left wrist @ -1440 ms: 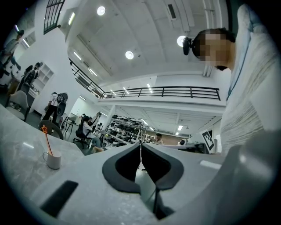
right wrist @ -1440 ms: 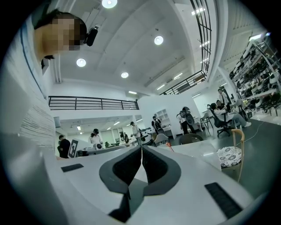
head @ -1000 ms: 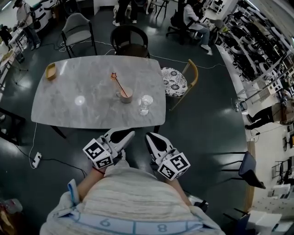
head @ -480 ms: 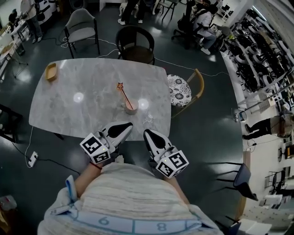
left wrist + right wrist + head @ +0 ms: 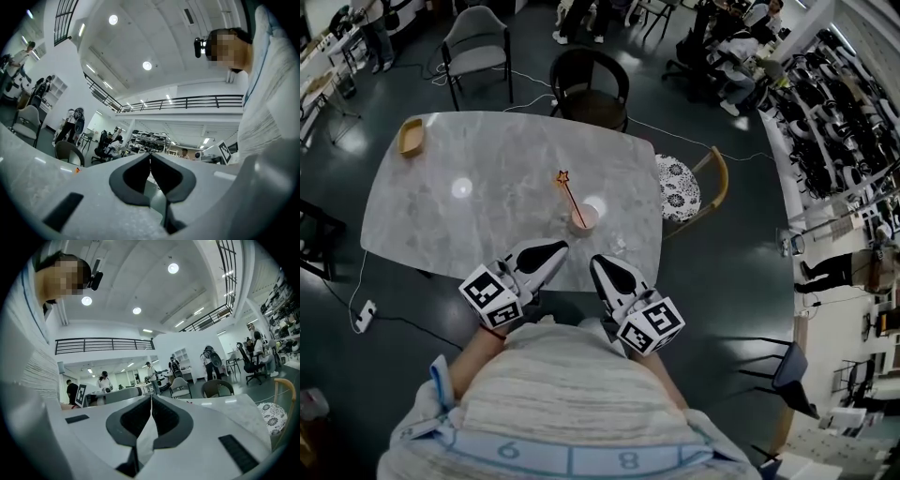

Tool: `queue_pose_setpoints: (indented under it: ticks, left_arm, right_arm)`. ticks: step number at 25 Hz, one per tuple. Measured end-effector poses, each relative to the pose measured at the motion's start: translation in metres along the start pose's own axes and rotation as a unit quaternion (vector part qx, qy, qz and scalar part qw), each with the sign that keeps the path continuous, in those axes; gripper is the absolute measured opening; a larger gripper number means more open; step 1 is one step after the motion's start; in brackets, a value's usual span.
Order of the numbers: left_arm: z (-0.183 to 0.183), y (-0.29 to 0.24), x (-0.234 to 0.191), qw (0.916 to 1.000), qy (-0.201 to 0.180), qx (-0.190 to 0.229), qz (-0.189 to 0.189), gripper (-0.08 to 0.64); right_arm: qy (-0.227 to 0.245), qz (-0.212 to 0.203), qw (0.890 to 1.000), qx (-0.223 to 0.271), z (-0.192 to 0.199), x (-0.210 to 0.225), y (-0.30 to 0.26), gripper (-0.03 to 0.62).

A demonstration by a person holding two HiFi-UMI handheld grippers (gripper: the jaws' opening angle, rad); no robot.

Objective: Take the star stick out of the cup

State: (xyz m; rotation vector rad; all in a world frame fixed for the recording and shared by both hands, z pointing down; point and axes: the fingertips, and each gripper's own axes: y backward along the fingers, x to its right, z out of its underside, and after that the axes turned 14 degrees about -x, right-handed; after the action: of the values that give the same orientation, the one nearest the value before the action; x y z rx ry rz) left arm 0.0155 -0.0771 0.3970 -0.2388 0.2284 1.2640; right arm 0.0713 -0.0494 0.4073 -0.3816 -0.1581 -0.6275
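Head view and both gripper views. Your left gripper (image 5: 551, 251) and right gripper (image 5: 602, 265) sit side by side, close to your body, at the near edge of the tabletop (image 5: 487, 216). Each gripper's jaws meet at the tips with nothing between them. The cup (image 5: 584, 218) stands on the tabletop just ahead of the grippers. The star stick (image 5: 571, 195) leans inside it, its star end raised and pointing away from you. A wooden tray (image 5: 412, 137) lies at the far left corner.
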Motion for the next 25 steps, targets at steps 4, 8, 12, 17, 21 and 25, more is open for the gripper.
queue_pose_setpoints:
  ticks: [4, 8, 12, 17, 21, 25]
  left_arm:
    - [0.004, 0.012, -0.010, 0.9997, 0.006, -0.001, -0.025, 0.017]
    - [0.003, 0.017, -0.018, 0.9987, 0.011, 0.003, -0.049, 0.017]
    - [0.004, 0.017, -0.024, 0.9979, 0.012, 0.006, -0.064, 0.017]
    - [0.005, 0.017, -0.029, 0.9972, 0.015, 0.003, -0.073, 0.017]
    - [0.015, 0.013, -0.038, 0.9956, 0.027, -0.003, -0.090, 0.017]
    - [0.027, 0.002, -0.048, 0.9945, 0.042, -0.007, -0.096, 0.015]
  right_arm:
    - [0.009, -0.016, 1.000, -0.010, -0.002, -0.004, -0.013, 0.011]
    - [0.017, -0.033, 0.999, -0.019, -0.004, -0.006, -0.023, 0.011]
    - [0.021, -0.043, 0.999, -0.026, -0.002, -0.004, -0.032, 0.011]
    - [0.019, -0.049, 0.998, -0.035, -0.008, 0.001, -0.043, 0.011]
    - [0.012, -0.050, 0.998, -0.038, -0.008, 0.010, -0.052, 0.011]
    - [0.009, -0.046, 0.998, -0.047, -0.001, 0.023, -0.062, 0.011]
